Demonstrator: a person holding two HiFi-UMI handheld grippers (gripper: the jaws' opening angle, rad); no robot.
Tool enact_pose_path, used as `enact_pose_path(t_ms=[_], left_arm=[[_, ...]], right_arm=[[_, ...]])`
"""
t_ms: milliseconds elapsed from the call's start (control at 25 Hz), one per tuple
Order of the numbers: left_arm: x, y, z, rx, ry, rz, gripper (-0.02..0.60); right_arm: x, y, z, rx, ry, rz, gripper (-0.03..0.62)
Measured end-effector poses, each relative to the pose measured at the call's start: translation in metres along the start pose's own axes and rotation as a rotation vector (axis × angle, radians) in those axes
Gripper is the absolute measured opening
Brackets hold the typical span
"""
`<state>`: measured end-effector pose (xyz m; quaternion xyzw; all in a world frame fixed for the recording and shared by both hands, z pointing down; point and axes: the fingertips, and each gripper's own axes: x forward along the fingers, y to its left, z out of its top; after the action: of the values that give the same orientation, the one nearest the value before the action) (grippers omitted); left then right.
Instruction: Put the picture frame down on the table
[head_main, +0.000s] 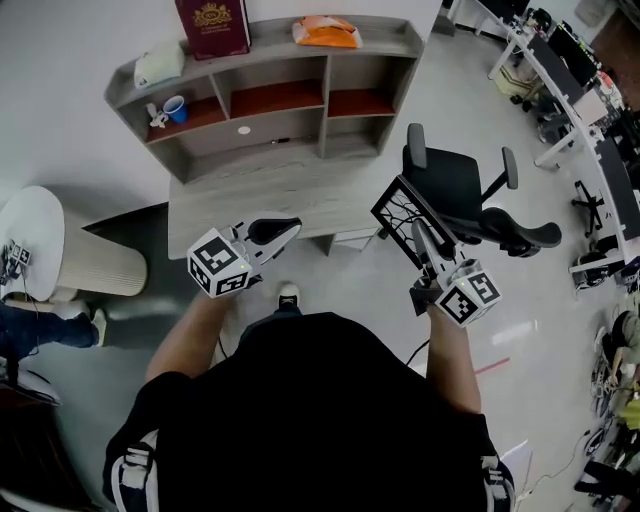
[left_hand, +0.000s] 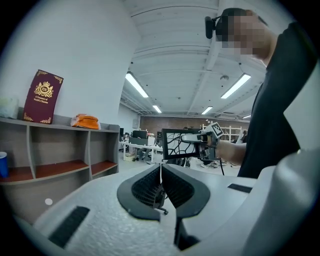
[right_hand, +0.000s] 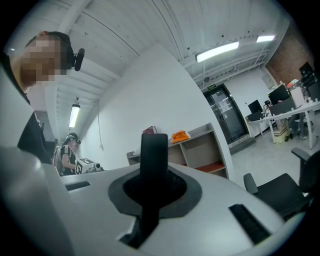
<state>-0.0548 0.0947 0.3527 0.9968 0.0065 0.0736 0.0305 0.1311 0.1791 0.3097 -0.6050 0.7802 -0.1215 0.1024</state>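
Right tool (head_main: 422, 238) pinches the picture frame (head_main: 398, 212) by its edge, held in the air just off the worktop's (head_main: 250, 200) front right corner. Left tool (head_main: 285, 231) is pressed together, empty. Best to carry the frame over bare worktop, lower it level, then let go.

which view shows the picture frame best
Left gripper view: the picture frame faces that camera, its branching pattern plain. The head view shows it tilted in the right gripper. The right gripper view shows only its dark edge between the jaws.
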Motion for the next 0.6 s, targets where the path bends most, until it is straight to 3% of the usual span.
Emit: enact_pose_path(t_ms=[600], left_arm=[[0.004,0.126,-0.008,-0.020,-0.022,-0.072,0.018]], right_arm=[[0.101,-0.020,-0.004,-0.031,0.021,-0.102,0.017]])
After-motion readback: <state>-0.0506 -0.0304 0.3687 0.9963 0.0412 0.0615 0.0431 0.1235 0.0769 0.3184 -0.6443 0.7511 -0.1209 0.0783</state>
